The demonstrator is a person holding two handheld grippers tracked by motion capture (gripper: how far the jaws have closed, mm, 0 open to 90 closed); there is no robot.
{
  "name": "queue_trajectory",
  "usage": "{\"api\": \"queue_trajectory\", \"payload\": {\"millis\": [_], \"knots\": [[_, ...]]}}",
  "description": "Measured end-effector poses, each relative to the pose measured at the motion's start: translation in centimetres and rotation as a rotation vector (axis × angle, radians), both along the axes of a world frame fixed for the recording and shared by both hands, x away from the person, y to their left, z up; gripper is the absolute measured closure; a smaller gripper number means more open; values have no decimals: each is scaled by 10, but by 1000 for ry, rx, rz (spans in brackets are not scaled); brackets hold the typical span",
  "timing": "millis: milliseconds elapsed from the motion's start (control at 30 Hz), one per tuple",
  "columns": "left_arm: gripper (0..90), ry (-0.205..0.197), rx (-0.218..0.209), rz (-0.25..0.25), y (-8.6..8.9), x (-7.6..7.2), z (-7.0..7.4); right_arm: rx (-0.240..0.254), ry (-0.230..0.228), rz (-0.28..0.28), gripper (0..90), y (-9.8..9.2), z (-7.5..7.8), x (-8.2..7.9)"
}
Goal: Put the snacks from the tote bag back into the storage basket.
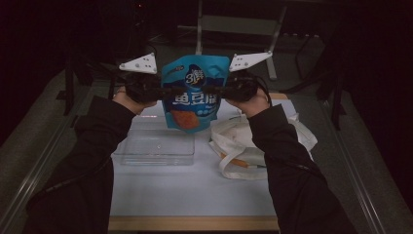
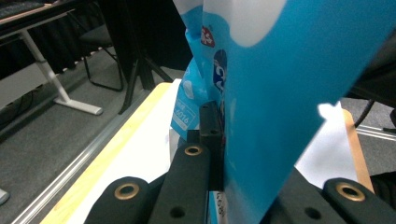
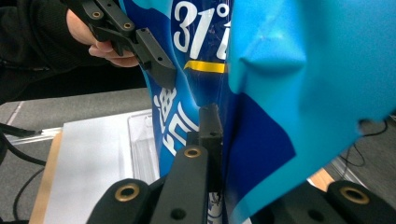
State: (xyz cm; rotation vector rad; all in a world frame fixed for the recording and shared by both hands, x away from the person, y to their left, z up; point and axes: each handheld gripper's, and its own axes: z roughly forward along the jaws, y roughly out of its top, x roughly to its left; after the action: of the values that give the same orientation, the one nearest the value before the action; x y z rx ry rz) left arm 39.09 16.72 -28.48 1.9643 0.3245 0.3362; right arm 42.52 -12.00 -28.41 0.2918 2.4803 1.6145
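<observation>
A blue snack pouch (image 1: pixel 195 92) with white lettering and an orange picture hangs upright in the air above the table. My left gripper (image 1: pixel 163 91) is shut on its left edge and my right gripper (image 1: pixel 221 90) is shut on its right edge. In the left gripper view the pouch (image 2: pixel 280 93) is pinched between my jaws at close range. In the right gripper view the pouch (image 3: pixel 280 93) is clamped the same way, and the left gripper (image 3: pixel 161 70) bites the far edge, held by a hand (image 3: pixel 100 44).
A clear plastic tray (image 1: pixel 157 148) lies on the white table top (image 1: pixel 195 195) under the pouch. A white cloth bag (image 1: pixel 243 146) with something orange inside lies to its right. A wooden strip (image 1: pixel 195 223) edges the table front. Desk legs (image 1: pixel 199 29) stand beyond.
</observation>
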Motion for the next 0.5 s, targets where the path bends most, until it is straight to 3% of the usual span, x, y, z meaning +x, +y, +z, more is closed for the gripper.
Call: {"api": "queue_trajectory", "payload": {"millis": [300, 500], "knots": [[900, -9, 7, -5, 35, -12, 3, 16, -1, 45, 890, 29, 1, -3], [900, -16, 7, 1, 56, -15, -7, 15, 3, 60, 890, 51, -6, -4]]}}
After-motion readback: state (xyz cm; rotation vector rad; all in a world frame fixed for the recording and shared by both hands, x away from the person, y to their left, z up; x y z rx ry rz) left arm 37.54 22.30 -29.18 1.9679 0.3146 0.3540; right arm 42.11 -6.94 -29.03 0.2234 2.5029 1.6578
